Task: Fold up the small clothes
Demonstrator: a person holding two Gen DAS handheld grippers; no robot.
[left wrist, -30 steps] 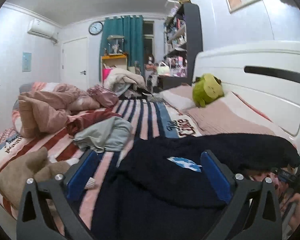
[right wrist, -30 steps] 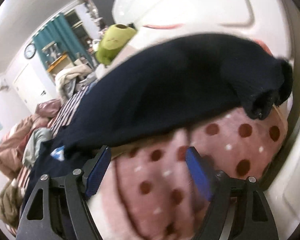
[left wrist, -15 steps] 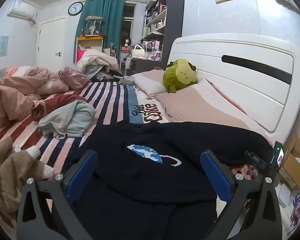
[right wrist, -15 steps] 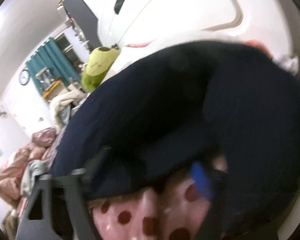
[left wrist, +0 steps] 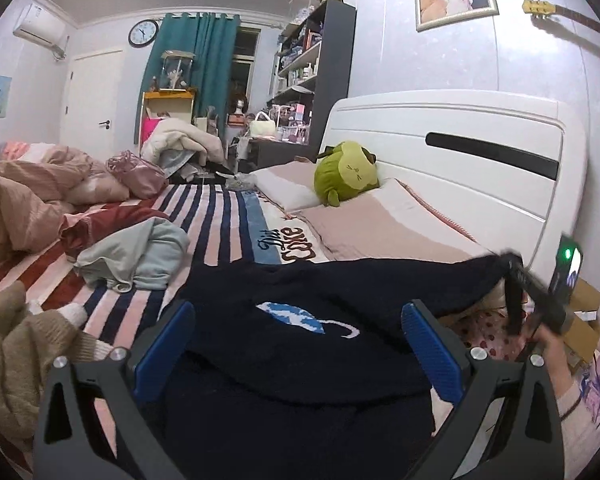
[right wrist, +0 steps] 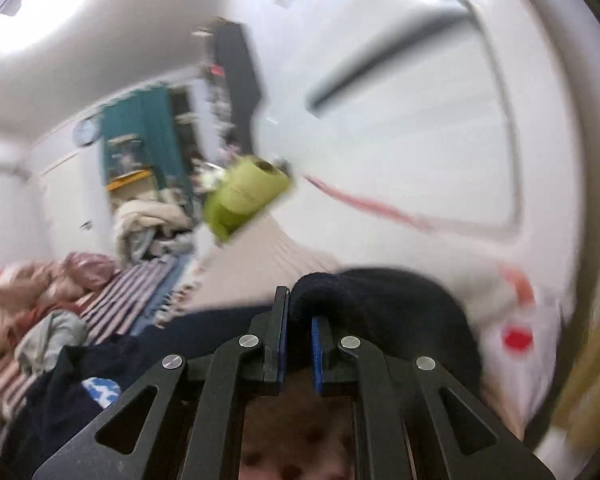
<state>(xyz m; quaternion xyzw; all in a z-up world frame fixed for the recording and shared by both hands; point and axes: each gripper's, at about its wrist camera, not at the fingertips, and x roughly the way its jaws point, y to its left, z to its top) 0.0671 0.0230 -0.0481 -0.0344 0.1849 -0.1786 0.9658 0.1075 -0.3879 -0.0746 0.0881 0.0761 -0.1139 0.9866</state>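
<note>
Right gripper [right wrist: 298, 334] is clamped on a bunched fold of the navy sweater [left wrist: 300, 344], its two blue pads nearly together with the dark knit humped up between and over them. From the left wrist view the same gripper [left wrist: 514, 280] shows at the far right edge of the bed, holding the sweater's end raised off a pink polka-dot fabric [left wrist: 486, 334], so the cloth slopes down from it toward the middle of the bed. The right wrist view is smeared by motion blur, and little beyond the grip can be read in it.

Left gripper [left wrist: 298, 346] hangs released above the sweater, its blue pads spread wide on either side of the blue-and-white patch [left wrist: 290, 316] on the sweater's front; I cannot tell whether the pads touch the knit.

The sweater lies across the near part of the striped bedspread [left wrist: 216, 220], its lower half spilling toward the camera. Left of it, apart from it, sits a crumpled grey garment [left wrist: 136, 256], and at the near left edge a tan knit [left wrist: 16, 348]. Farther back a green plush [left wrist: 346, 172] rests on the pillows against the white headboard [left wrist: 460, 168].
</note>
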